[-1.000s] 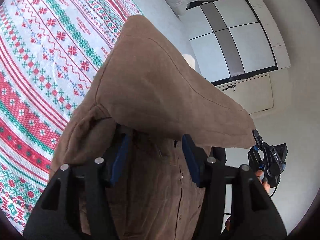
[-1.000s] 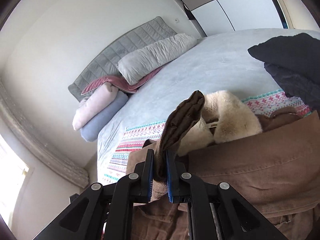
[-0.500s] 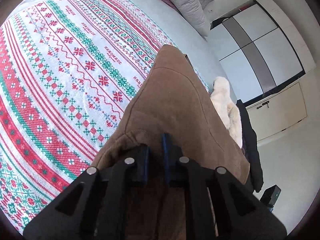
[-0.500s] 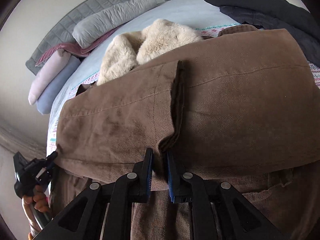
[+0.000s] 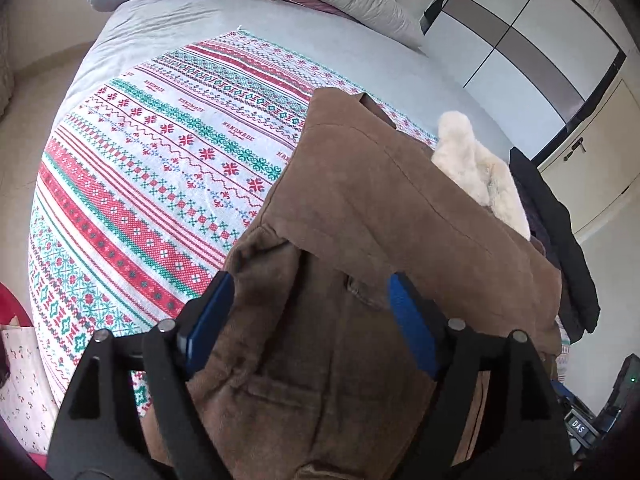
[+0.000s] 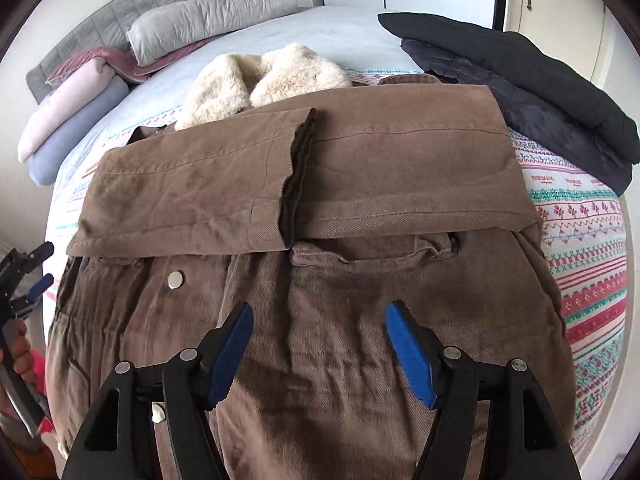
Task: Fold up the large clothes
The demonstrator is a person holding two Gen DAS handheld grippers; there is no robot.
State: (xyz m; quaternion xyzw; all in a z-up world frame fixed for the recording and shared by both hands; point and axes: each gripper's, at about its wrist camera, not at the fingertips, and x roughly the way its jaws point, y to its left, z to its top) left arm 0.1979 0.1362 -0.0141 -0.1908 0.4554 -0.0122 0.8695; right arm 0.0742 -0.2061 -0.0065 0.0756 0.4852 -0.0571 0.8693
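The brown corduroy jacket (image 6: 320, 280) lies on the red, green and white patterned blanket (image 5: 160, 168), which covers the near part of the pale grey bed (image 6: 340, 32). Both sleeves are folded across the jacket's chest, the left one overlapping the end of the right. The cream fleece collar (image 6: 256, 76) sits behind the sleeves, toward the headboard. A stack of dark folded coats (image 6: 520, 92) rests on the bed to the jacket's right. Pillows (image 6: 200, 24) lie along the bed's head, behind everything. The left gripper (image 5: 308, 316) and right gripper (image 6: 320, 340) hang above the jacket's lower body, jaws opening with no fabric pinched.
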